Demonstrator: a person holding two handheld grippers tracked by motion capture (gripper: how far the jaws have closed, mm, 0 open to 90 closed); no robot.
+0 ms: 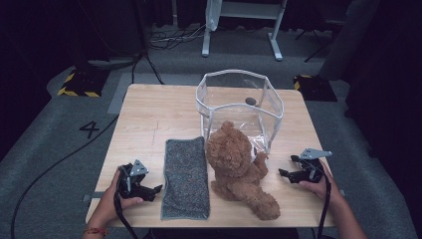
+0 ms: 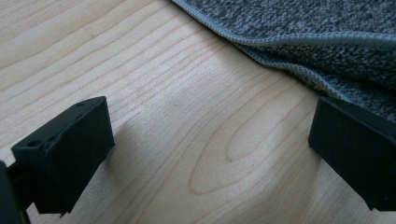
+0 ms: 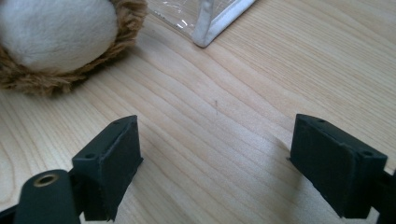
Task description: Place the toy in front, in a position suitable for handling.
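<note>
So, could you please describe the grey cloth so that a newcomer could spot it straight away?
On the wooden table, look in front of the clear bag. The cloth lies flat at the near edge, just left of the brown teddy. It is the one speckled grey, folded rectangle there.

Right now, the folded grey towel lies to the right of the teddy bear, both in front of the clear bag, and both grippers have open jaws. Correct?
Not quite. In the high view the towel lies to the left of the teddy bear, not the right. The rest holds: both sit in front of the clear bag, and the left gripper and right gripper have open jaws.
</note>
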